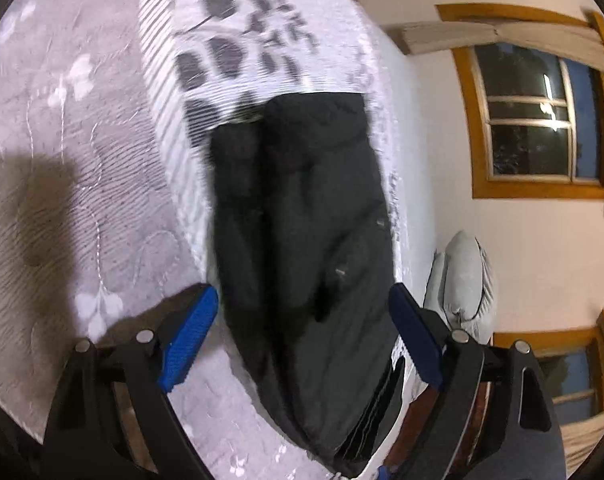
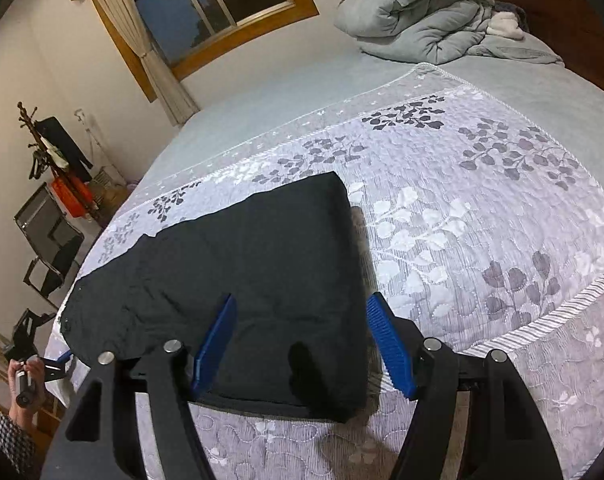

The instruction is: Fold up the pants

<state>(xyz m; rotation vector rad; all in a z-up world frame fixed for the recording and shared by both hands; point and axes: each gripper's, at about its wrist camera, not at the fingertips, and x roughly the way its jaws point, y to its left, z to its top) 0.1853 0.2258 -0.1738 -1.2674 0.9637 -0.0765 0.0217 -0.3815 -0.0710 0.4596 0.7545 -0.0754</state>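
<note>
The black pants (image 2: 242, 280) lie flat on the bed's patterned quilt (image 2: 481, 208), near its near-left edge, with their waist end reaching almost to the left side of the bed (image 2: 302, 92). To their right and beyond them the quilt is bare and wide. A heaped grey duvet (image 2: 429, 20) sits far off at the head. In the right wrist view the long axis runs from near-left to far-right, with a squared folded end pointing far and a straight folded edge along the near side.

The right gripper (image 2: 302, 344) tilts down over the near right corner of the pants, its blue fingers (image 2: 389, 344) spread, nothing pinched; one stands over the cloth, the other just past its right edge.

The left gripper (image 1: 305, 336) looks along the pants' length from the waist end, rolled sideways, fingers (image 1: 190, 336) spread wide on either side of the cloth and gripping nothing. A hand (image 2: 24, 376) in a patterned sleeve holds its handle at the bed's left edge.
</note>
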